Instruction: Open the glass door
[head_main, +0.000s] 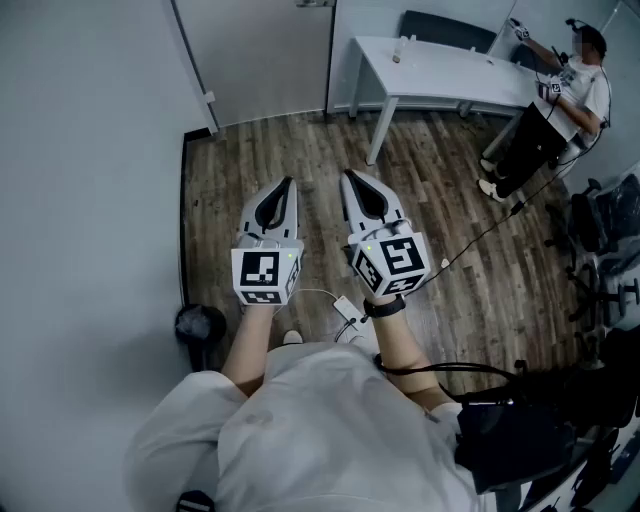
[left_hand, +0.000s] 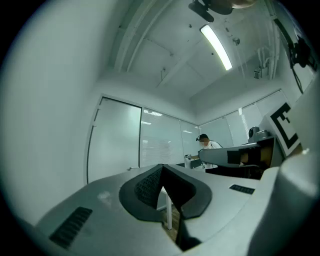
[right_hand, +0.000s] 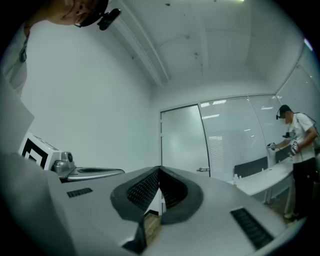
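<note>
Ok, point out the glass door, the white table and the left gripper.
glass door (right_hand: 183, 142), right gripper view, middle of its panel.
white table (head_main: 440, 76), head view, bare tabletop.
left gripper (head_main: 289, 183), head view, its closed tips.

Left gripper (head_main: 289, 184) and right gripper (head_main: 348, 177) side by side above the floor (head_main: 300, 150), just apart, both pointing at the glass door (head_main: 260, 60) ahead. Wall (head_main: 90, 200) along the floor's left edge. Table (head_main: 450, 80) right of the door, far right corner. A person (head_main: 570, 95) stands at the table's right end. Office chairs (head_main: 600, 215) at the floor's right edge.
</note>
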